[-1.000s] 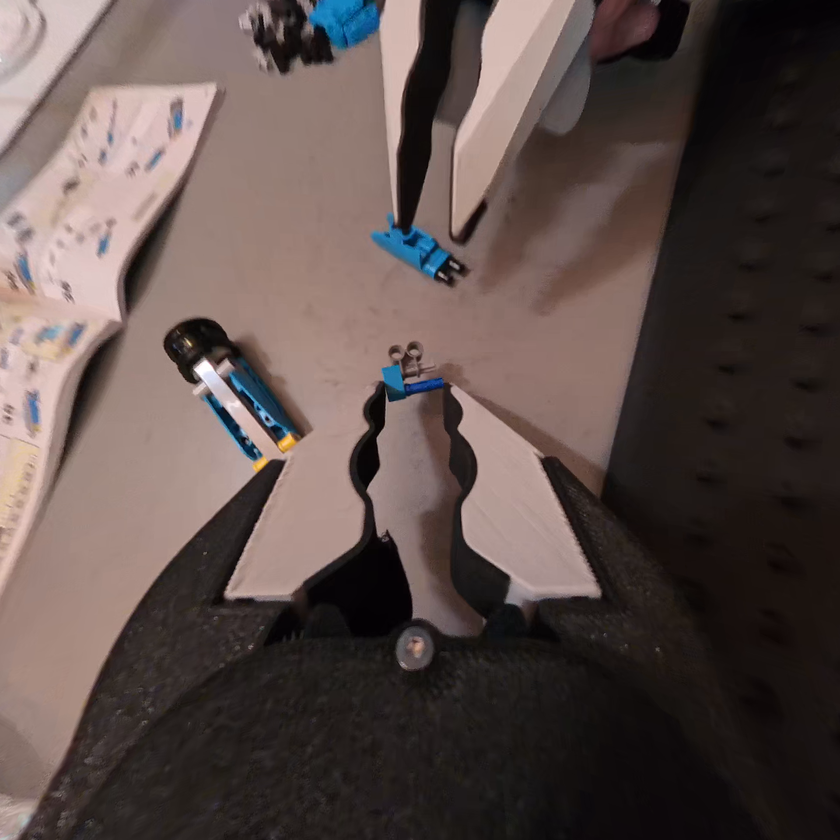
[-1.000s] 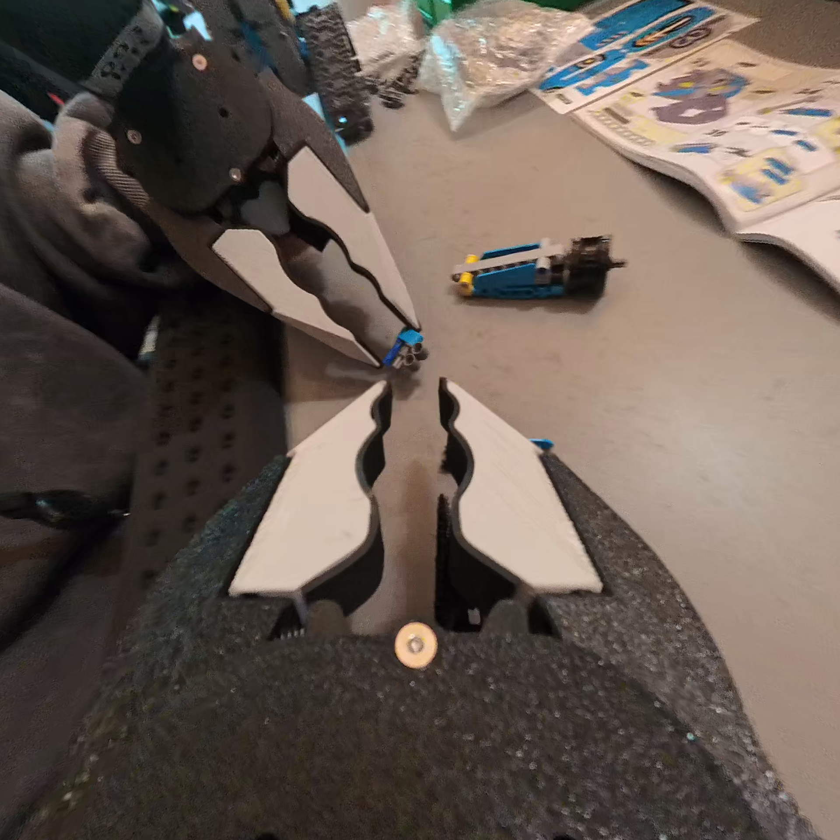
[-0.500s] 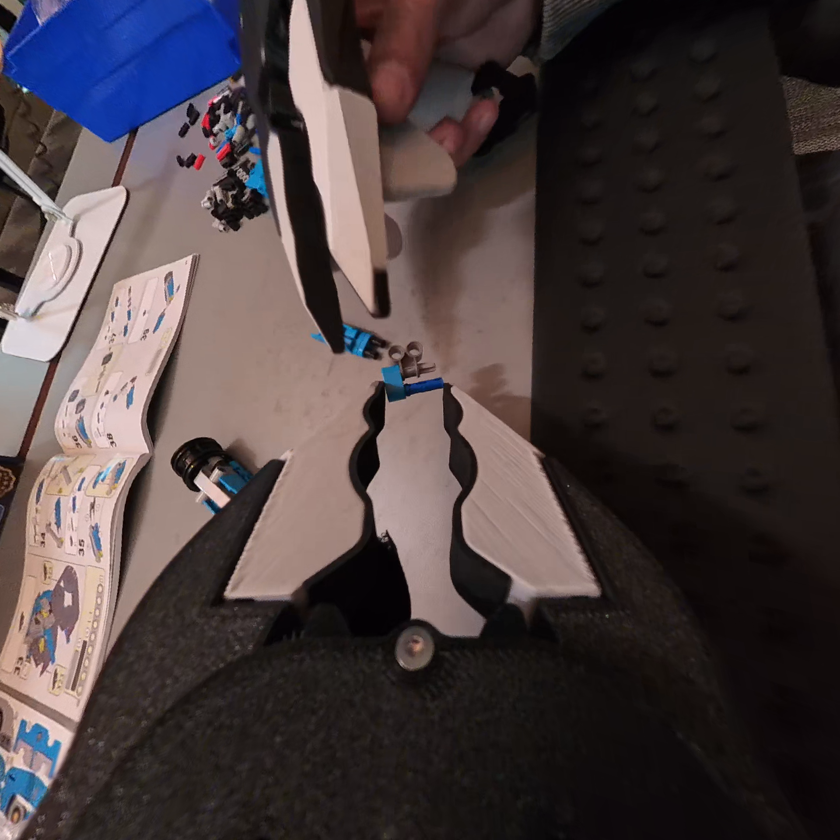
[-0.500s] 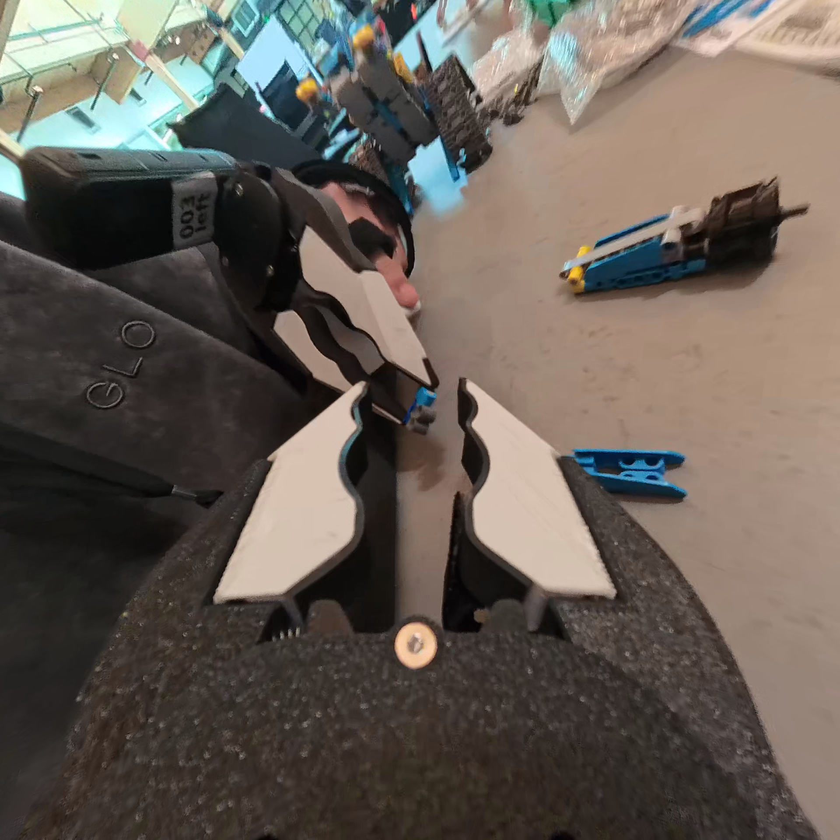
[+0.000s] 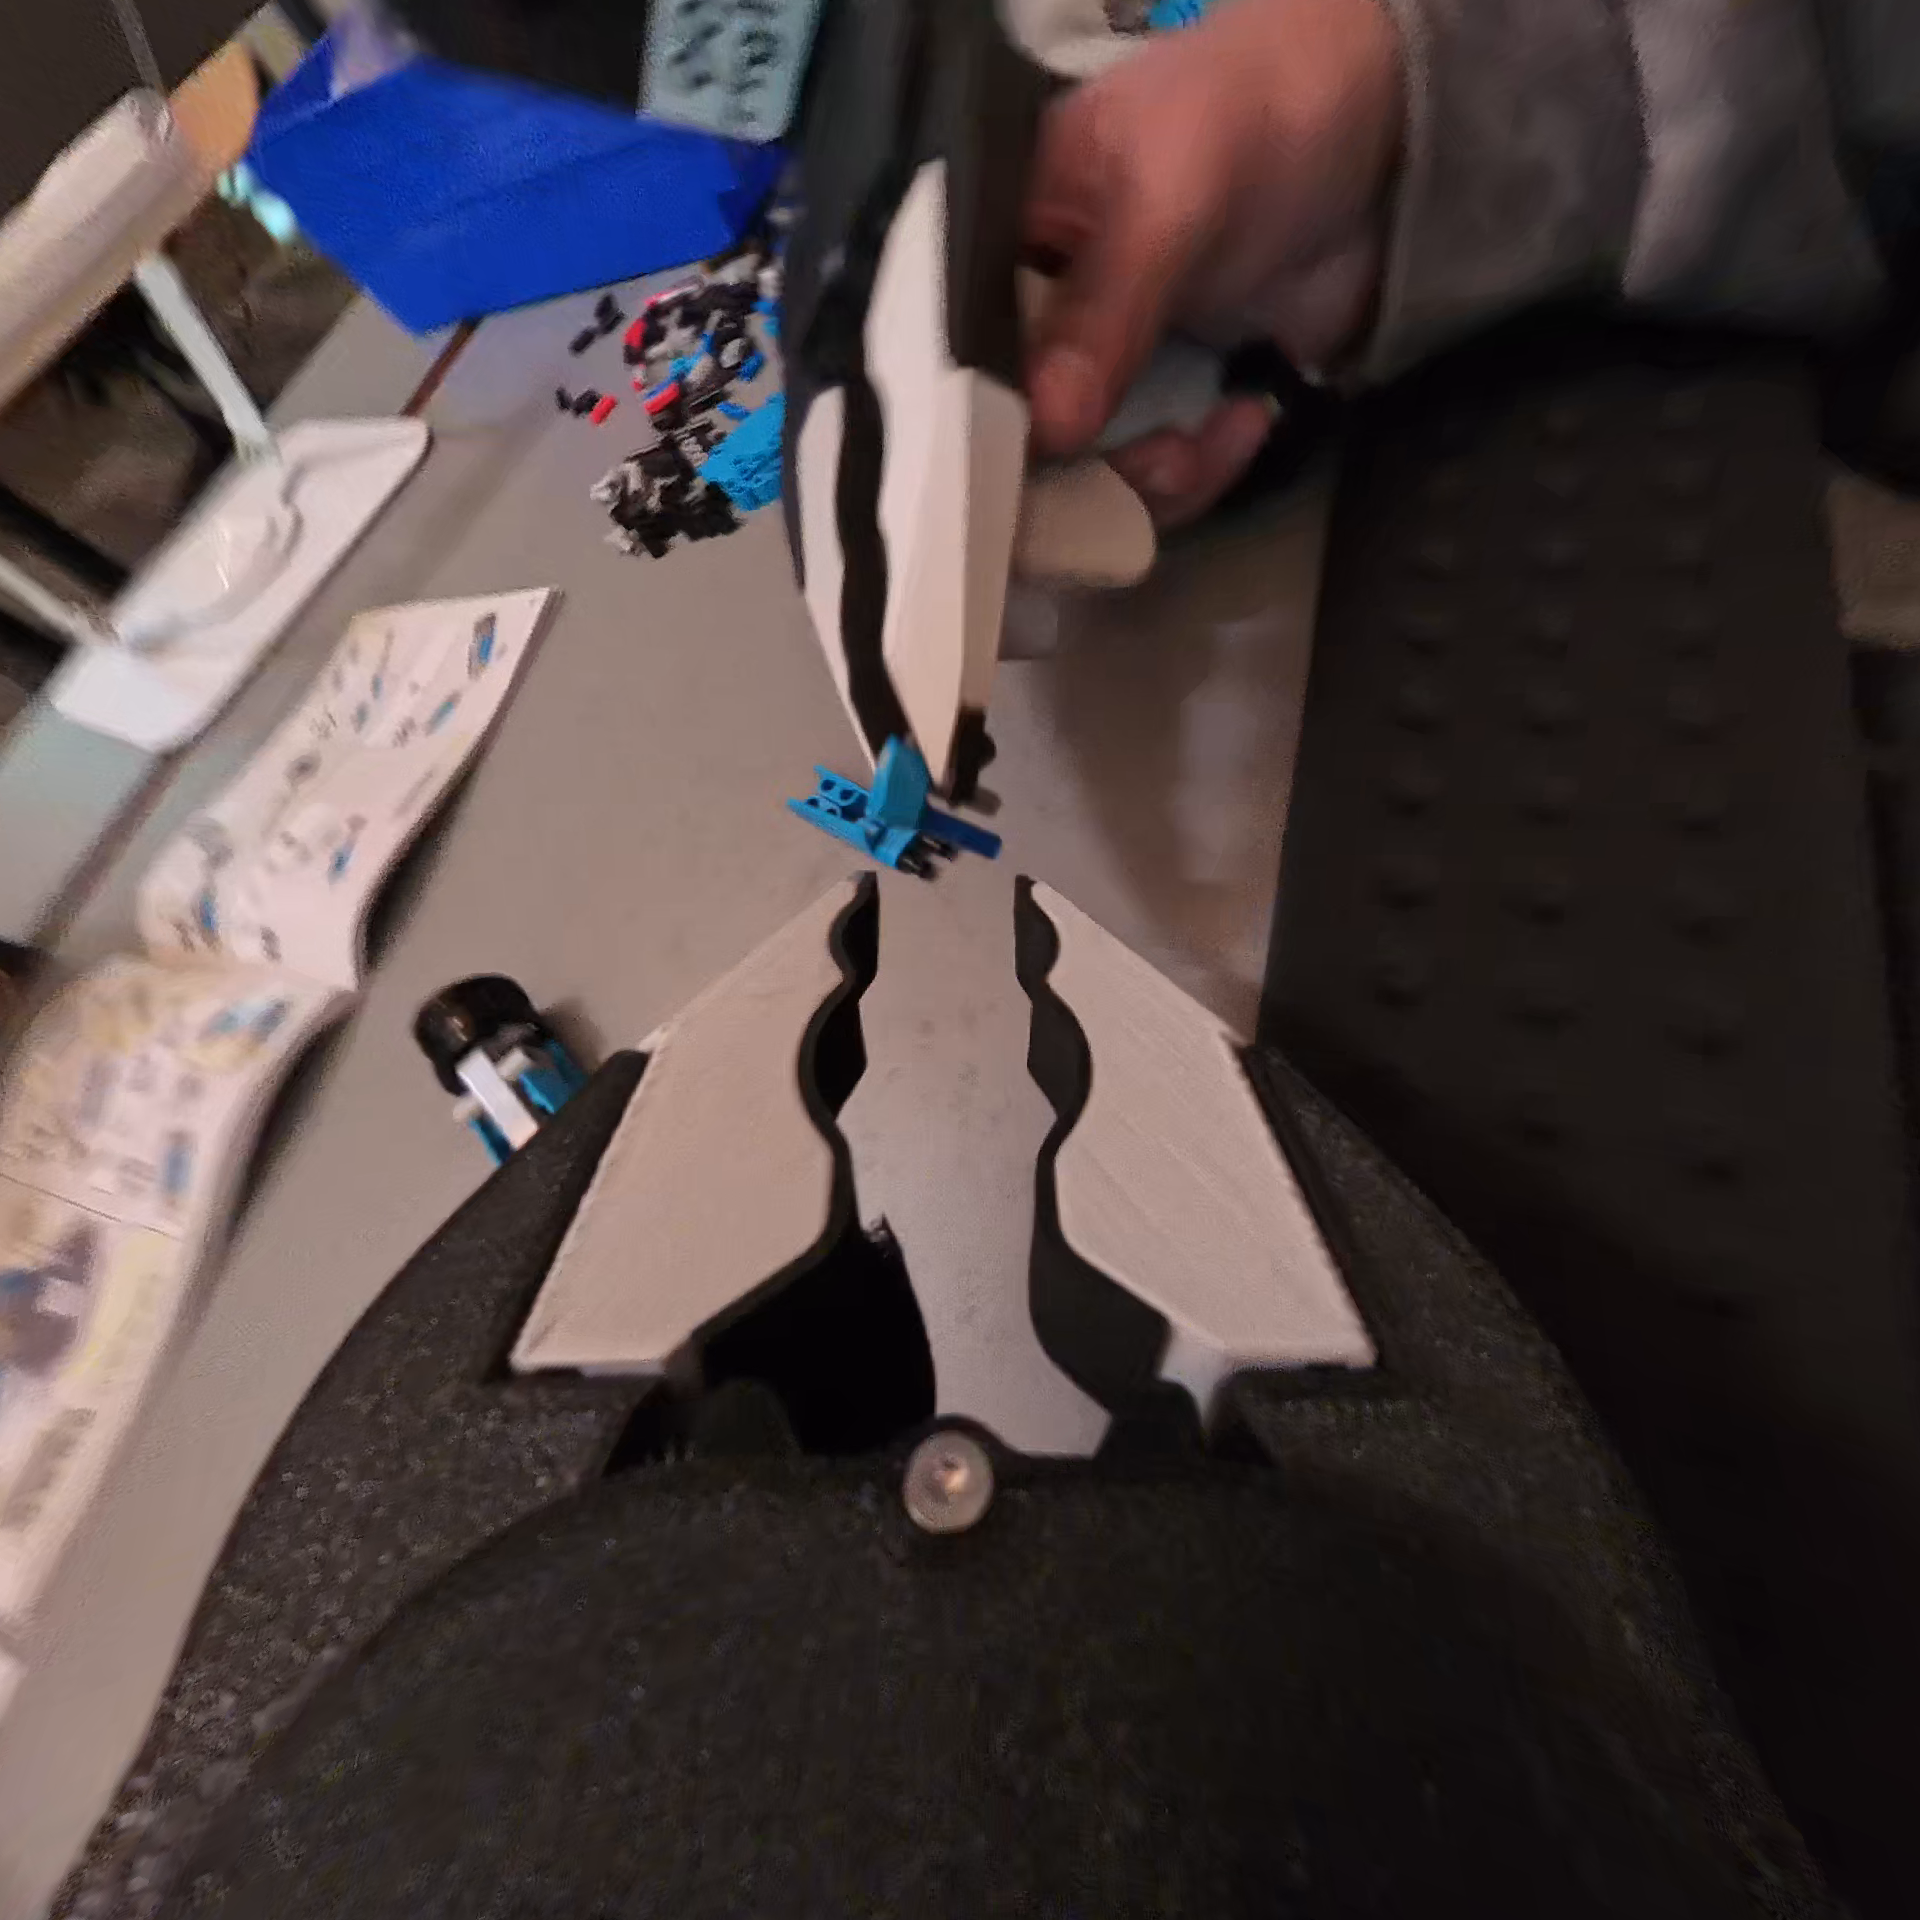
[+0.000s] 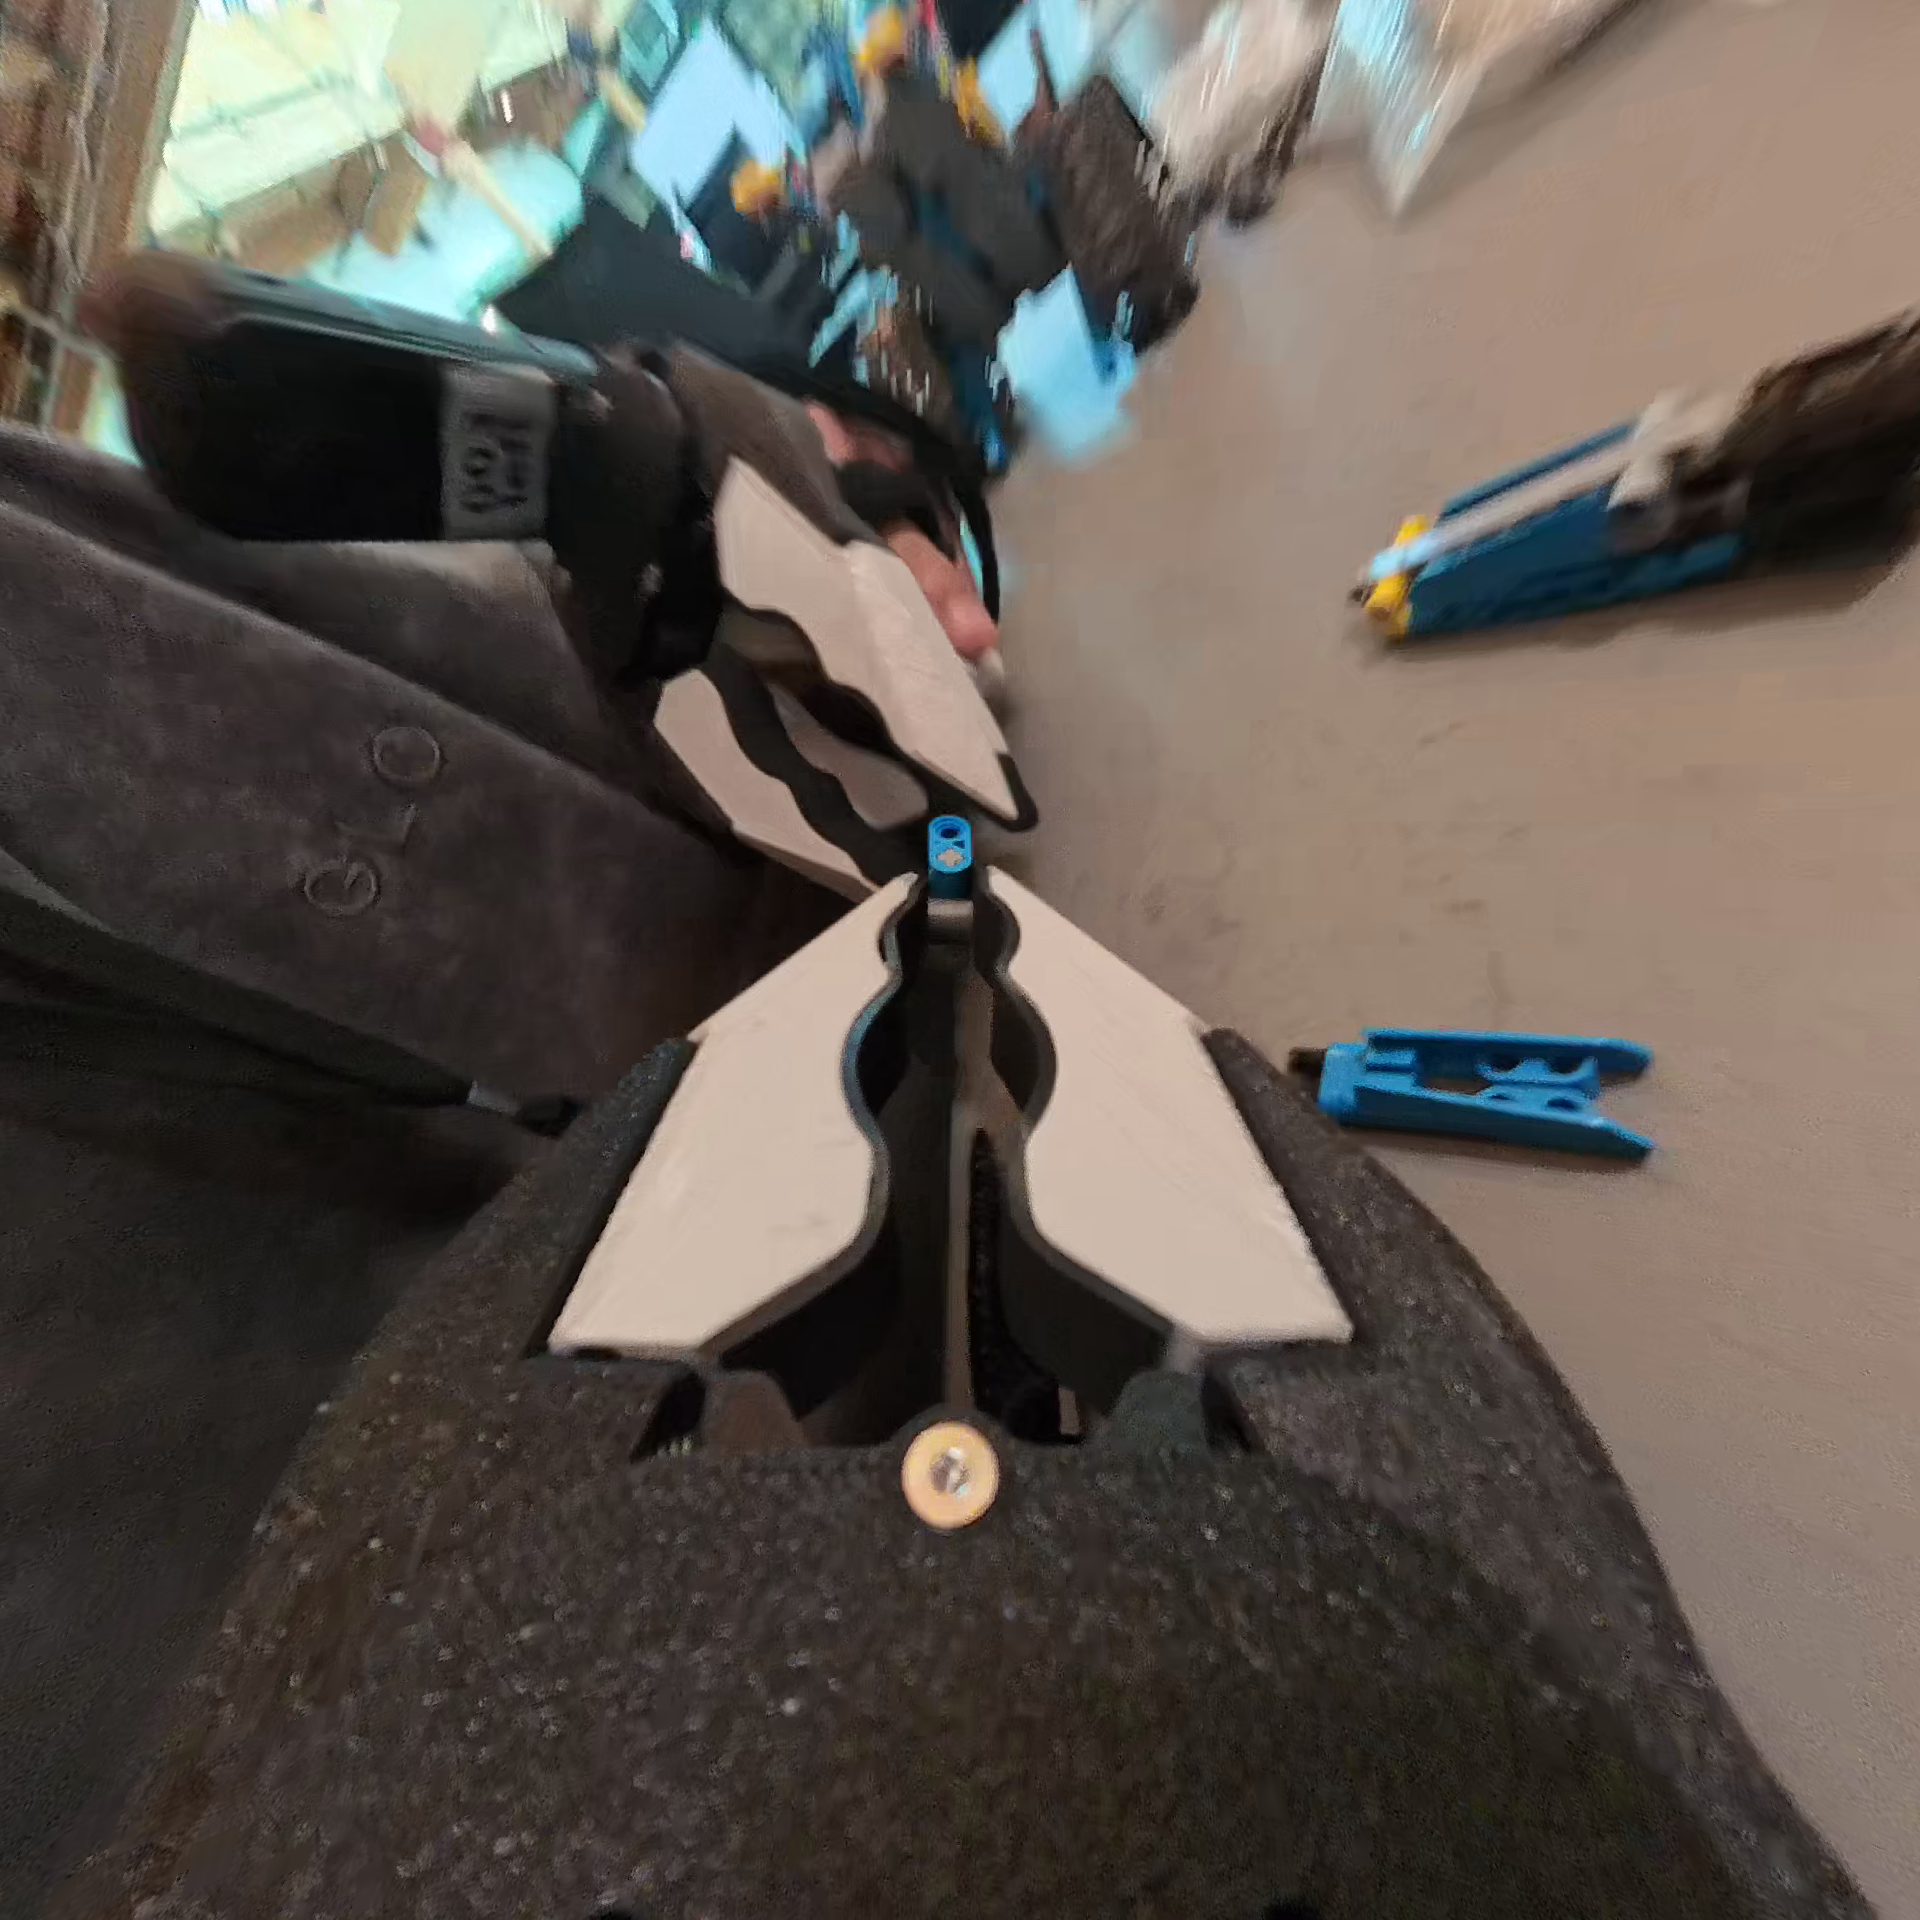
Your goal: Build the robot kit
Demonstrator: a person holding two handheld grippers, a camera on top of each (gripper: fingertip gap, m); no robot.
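My right gripper is shut on a small blue connector piece with a grey part. In the left wrist view it comes down from above with that piece at its tips. My left gripper is open and empty, its tips just below the piece and apart from it. Its fingers show close behind the piece in the right wrist view. A blue forked piece lies on the grey table, to the right of my right gripper.
A blue and white assembly with a black wheel lies left of my left gripper; it also shows in the right wrist view. An open instruction booklet, loose bricks and a blue bin lie farther left. A black studded mat lies at the right.
The small blue piece went from my left gripper's tips into my right gripper. The right gripper closed on it and the left gripper opened. The blue forked piece stayed on the table.
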